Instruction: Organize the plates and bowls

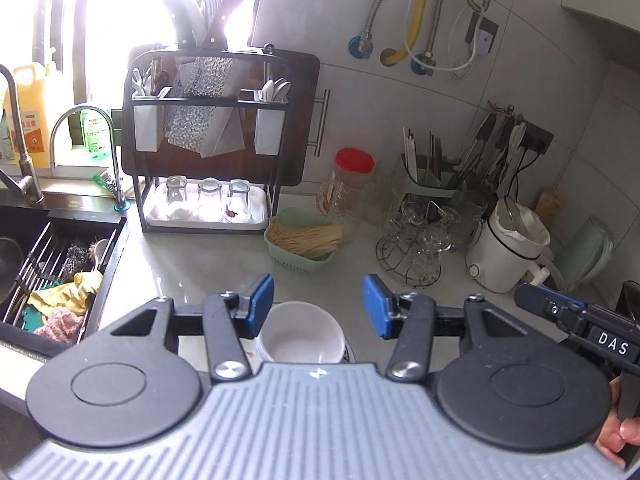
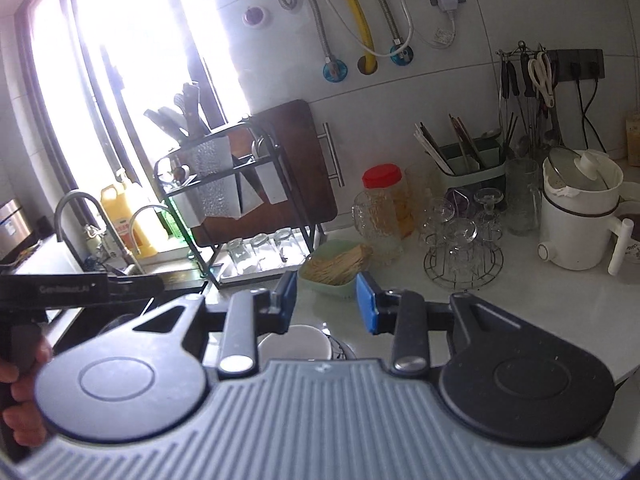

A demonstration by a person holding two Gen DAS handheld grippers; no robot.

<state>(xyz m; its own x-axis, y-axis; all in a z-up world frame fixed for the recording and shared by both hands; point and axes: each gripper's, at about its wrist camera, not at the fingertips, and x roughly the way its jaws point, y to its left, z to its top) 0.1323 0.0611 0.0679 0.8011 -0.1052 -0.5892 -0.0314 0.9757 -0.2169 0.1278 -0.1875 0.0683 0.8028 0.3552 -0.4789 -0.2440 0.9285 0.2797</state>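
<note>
The left gripper (image 1: 318, 306) hangs over the counter (image 1: 192, 264) w/ its blue pads (image 1: 262, 302) wide apart, holding nothing. Right under it sits a stack of white bowls (image 1: 302, 334), near the front edge, not touching the pads. In the right wrist view the right gripper (image 2: 326, 304) is open too, empty, w/ the same white bowls (image 2: 296, 342) just below & a bit left of the gap. Behind the bowls is a green basket (image 1: 300, 244) of thin sticks. A black rack (image 1: 204, 140) w/ 3 upside-down glasses (image 1: 208, 198) stands by the sink (image 1: 52, 264). A red-lid jar (image 1: 348, 184) & white kettle (image 1: 508, 248) sit further right.
</note>
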